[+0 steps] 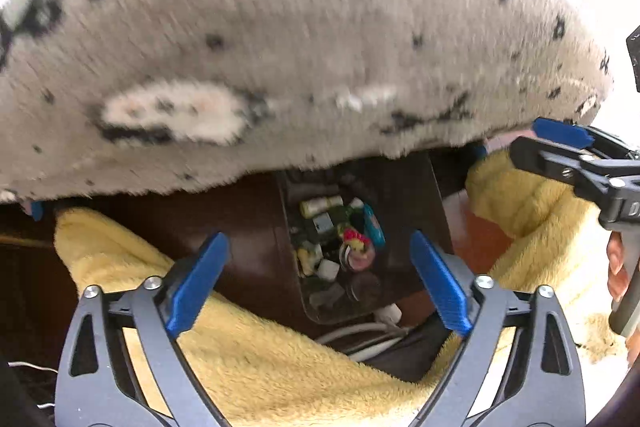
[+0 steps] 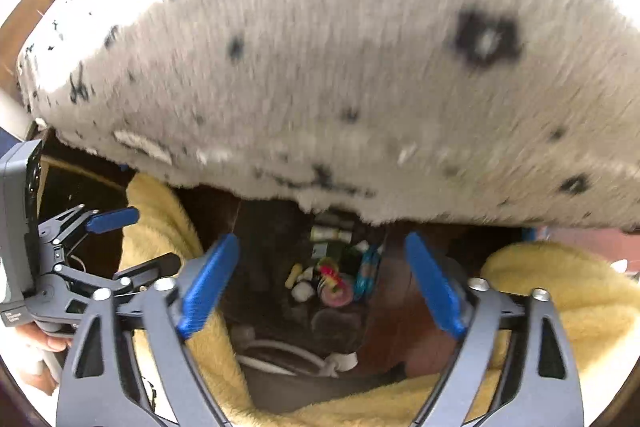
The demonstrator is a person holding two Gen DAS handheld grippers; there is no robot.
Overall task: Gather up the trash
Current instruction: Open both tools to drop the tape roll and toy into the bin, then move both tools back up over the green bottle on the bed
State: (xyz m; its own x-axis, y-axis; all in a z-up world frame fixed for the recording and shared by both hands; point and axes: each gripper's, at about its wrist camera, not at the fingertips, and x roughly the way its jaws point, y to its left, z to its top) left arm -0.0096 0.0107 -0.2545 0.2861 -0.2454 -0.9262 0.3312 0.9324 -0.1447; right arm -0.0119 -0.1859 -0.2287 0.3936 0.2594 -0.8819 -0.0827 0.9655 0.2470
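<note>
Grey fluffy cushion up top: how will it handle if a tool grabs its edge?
The cushion looks plush and thick, so probably light and squashy. Its edge sags over the dark bin, so likely floppy. Deep pile may slip between pads.

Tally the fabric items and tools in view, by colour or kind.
Grey spotted fuzzy blanket: 1
Yellow fleece blanket: 1
Open left tool: 1
Open right tool: 1
Total: 4
</note>
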